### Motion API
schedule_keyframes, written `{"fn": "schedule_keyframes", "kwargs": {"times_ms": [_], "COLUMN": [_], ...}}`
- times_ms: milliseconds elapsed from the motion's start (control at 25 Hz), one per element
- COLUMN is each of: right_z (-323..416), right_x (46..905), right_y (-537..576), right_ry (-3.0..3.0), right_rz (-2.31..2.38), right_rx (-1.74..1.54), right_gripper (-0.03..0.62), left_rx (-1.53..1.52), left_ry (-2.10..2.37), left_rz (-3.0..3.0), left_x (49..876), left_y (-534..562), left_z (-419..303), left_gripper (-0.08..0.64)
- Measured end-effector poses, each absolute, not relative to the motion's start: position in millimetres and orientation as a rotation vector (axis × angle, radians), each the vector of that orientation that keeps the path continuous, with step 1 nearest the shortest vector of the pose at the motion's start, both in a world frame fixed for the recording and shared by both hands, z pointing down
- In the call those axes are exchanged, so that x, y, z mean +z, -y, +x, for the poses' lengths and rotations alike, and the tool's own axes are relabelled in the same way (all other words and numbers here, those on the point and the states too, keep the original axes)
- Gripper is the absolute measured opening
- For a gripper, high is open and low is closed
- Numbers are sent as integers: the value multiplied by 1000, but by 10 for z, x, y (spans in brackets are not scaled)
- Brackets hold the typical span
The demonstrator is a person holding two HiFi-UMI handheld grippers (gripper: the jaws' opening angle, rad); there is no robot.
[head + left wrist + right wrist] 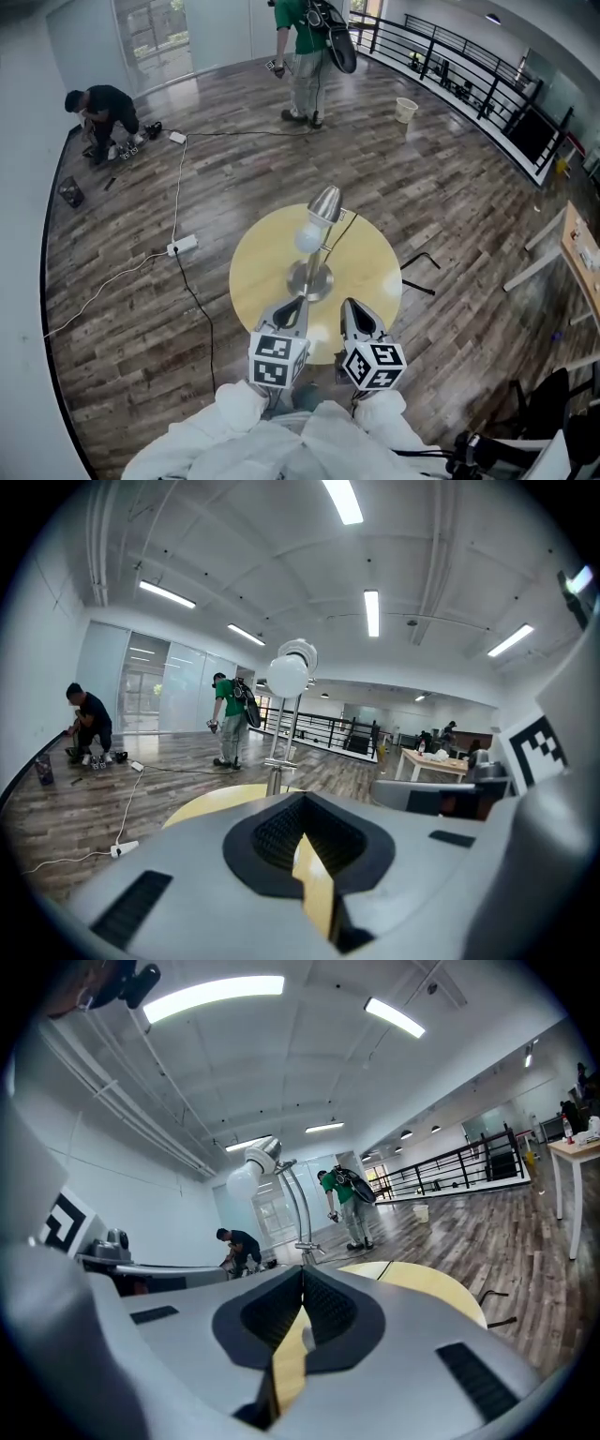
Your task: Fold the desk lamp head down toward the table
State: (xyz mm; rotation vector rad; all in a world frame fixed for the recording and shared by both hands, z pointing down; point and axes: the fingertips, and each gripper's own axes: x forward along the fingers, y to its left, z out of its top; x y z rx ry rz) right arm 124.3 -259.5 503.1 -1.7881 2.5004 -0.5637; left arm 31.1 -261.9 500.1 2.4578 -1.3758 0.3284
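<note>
My L tongs (pixel 294 311) & R tongs (pixel 353 315) both shut, empty. Risk, I reckon: shoving desk lamp head (pixel 325 202) w/o pinning base (pixel 310 281) tips it over on surface (pixel 258 272).

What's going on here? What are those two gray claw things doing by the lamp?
A person in white sleeves holds a left gripper and a right gripper, one in each hand, over the near edge of a round yellow table. Both are shut and hold nothing. The desk lamp stands in the middle of the table, untouched, with its head raised, not yet folded down. Farther off, one person crouches on the wooden floor and another stands.
</note>
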Motion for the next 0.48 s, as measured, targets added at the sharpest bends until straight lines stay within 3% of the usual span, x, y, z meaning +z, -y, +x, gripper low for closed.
{"fn": "schedule_keyframes", "kwargs": {"times_ms": [400, 440, 480], "right_z": [1103, 1067, 1014], "right_x": [5604, 5655, 5700], "right_y": [3495, 3599, 3699], "right_ry": [-2916, -2958, -2997], "right_rz": [-1504, -1461, -1415], "right_rx": [-496, -481, -463], "right_gripper": [17, 26, 76], "left_rx": [585, 584, 575], "left_ry": [1230, 1227, 1228], "left_rz": [2422, 2401, 2386], "left_x": [5165, 5112, 5027], "left_y": [2834, 2864, 2898], "left_z": [219, 137, 51], "left_gripper": [8, 100, 150]}}
